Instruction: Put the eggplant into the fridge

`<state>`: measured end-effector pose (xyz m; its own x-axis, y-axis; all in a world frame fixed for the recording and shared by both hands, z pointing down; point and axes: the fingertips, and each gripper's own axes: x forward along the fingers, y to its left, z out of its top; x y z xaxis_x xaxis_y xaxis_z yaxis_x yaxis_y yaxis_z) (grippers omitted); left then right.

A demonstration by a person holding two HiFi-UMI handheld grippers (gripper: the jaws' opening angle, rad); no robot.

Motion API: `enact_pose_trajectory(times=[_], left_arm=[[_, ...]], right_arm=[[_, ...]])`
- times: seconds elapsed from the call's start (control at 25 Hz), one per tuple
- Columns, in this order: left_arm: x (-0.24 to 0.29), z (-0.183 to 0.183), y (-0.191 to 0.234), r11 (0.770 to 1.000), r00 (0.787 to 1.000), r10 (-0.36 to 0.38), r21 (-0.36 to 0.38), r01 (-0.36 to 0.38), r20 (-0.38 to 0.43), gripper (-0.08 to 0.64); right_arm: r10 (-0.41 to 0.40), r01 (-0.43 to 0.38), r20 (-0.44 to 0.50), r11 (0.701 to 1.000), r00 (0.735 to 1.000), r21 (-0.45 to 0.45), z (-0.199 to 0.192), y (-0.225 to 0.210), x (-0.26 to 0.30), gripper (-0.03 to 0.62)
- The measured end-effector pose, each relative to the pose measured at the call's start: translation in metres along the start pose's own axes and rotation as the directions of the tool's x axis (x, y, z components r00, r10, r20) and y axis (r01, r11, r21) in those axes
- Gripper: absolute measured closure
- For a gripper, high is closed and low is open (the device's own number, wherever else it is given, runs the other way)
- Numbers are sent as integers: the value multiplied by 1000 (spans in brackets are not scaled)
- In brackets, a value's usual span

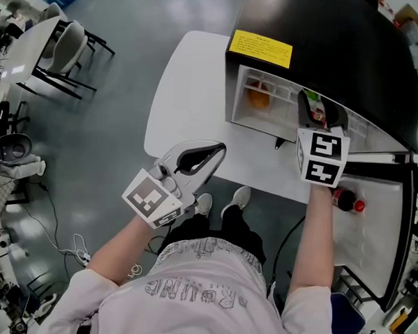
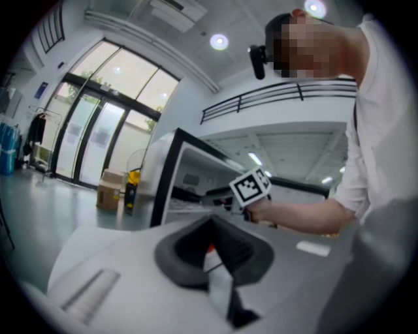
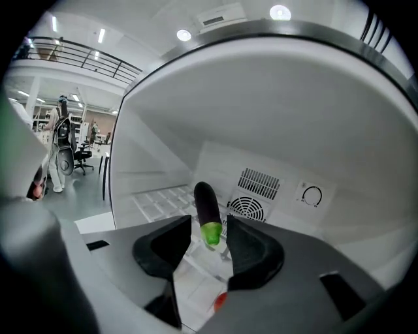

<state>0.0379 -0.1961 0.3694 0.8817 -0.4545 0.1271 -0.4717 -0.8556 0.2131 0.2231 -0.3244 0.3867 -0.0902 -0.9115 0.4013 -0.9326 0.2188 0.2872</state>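
Note:
A dark purple eggplant (image 3: 206, 199) with a green cap lies on the white wire shelf (image 3: 157, 199) inside the fridge (image 1: 341, 44). My right gripper (image 3: 209, 226) reaches into the fridge compartment, and the green cap sits between its fingertips. The jaws stand open and the pads do not press on the eggplant. In the head view the right gripper (image 1: 322, 121) is at the fridge's open front. My left gripper (image 1: 219, 152) hovers over the near edge of the white table (image 1: 192, 85), away from the fridge. Its jaws meet at the tips with nothing between them.
The black fridge carries a yellow label (image 1: 260, 48) and holds an orange thing (image 1: 257, 97) on its left side. Its door (image 1: 373, 234) swings open to the right, with a red-capped bottle (image 1: 347, 200) in the door rack. A fan grille (image 3: 251, 196) and dial (image 3: 311, 196) are on the back wall.

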Motion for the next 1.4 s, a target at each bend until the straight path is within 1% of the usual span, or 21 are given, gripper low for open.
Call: enact_pose_trajectory(times=[0.52,0.68,1.04,1.12,1.4], left_arm=[[-3,7,-16,999,999,-44,25,44,6,552],[-7,13,-20,998,998,-58,39,58,8,552],[-17,19,-28,994,996,-85,64,84,12,552],[-18,21,-29,994,996,-90,69,89,13,552],[-18,23,-34,991,994,-111,82,110,13,552]], right_arm=[[-10,10,34,1000,999,15,4,13,-37,442],[-17,17,53,1000,998,9,10,21,-54,460],[-26,22,106,999,994,32,26,32,-91,485],[-27,22,114,999,993,39,27,35,-97,506],[-26,21,123,999,992,45,20,48,-116,540]])
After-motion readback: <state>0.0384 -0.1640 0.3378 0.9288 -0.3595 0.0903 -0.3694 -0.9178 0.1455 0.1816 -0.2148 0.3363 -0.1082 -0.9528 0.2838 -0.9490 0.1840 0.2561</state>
